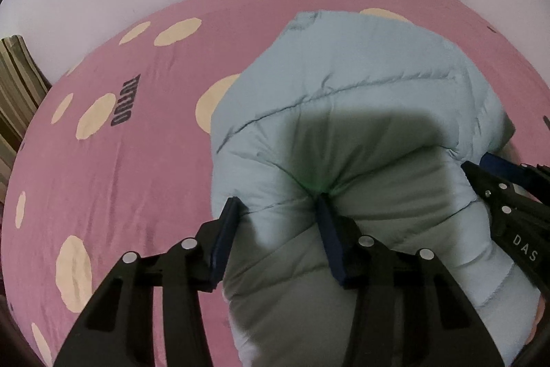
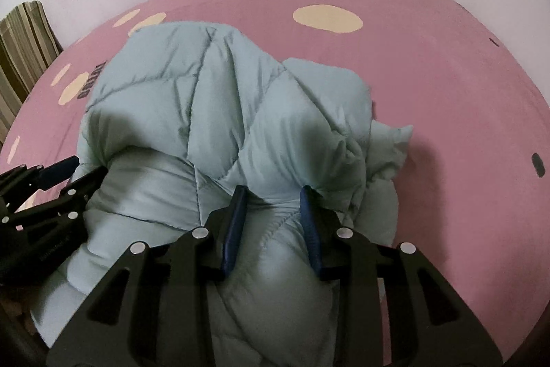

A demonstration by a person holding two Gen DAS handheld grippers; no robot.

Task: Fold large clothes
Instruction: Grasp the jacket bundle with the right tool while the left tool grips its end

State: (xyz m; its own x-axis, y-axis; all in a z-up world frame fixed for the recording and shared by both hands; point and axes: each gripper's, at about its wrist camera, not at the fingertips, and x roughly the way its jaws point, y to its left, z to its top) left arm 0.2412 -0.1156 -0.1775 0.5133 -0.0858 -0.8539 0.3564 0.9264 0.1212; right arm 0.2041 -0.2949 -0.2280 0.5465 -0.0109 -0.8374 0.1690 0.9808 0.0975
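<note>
Pale blue quilted puffer jacket (image 1: 343, 112), puffy, diagonal stitch lines, bunched on pink bed sheet (image 1: 144, 181) with cream dots. "TUTUO" print (image 1: 123, 100) on sheet, left of left hand-held gripper (image 1: 278, 205); "DAS" (image 1: 524, 246) on the other tool's body at right edge. Left hand-held gripper clamped on a thick jacket fold. Right hand-held gripper (image 2: 273, 191) likewise pinching a padded jacket fold between blue pads (image 2: 233, 229). Striped fabric (image 2: 24, 33) far left.

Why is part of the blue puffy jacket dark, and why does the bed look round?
Left wrist view: the left tool casts a shadow across the jacket; the fisheye lens bends the pink sheet into a curve. Right wrist view: smaller shadows by the right tool, the same bending, dark corners.
</note>
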